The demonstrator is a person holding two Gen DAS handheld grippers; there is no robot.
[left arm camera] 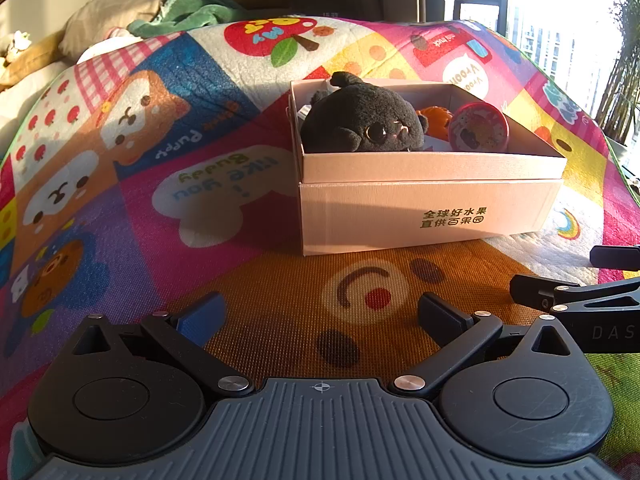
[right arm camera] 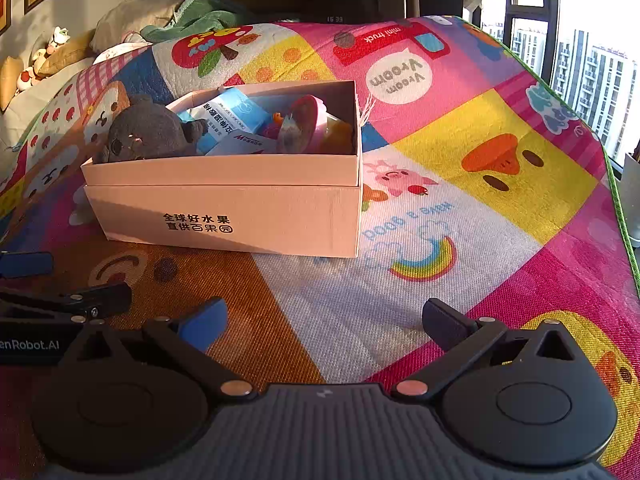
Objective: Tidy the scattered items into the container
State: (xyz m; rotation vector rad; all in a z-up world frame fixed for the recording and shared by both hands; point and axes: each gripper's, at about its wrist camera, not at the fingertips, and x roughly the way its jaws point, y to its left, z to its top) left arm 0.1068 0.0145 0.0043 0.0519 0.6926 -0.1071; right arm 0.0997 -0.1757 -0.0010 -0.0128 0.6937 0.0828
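Observation:
A pale cardboard box (left arm camera: 424, 216) with green Chinese print stands on the colourful play mat; it also shows in the right wrist view (right arm camera: 224, 216). Inside lie a black plush toy (left arm camera: 364, 118) (right arm camera: 148, 132), a pink round toy (left arm camera: 478, 126) (right arm camera: 306, 122), an orange item (left arm camera: 434, 118) and blue-white packets (right arm camera: 228, 114). My left gripper (left arm camera: 322, 314) is open and empty, low over the mat in front of the box. My right gripper (right arm camera: 324, 320) is open and empty, in front of the box's right corner.
The play mat (right arm camera: 460, 152) covers a raised surface. Pillows and a green cloth (left arm camera: 192, 10) lie behind it. A window (right arm camera: 580, 60) is at the right. The right gripper's fingers (left arm camera: 576, 292) show at the left view's right edge.

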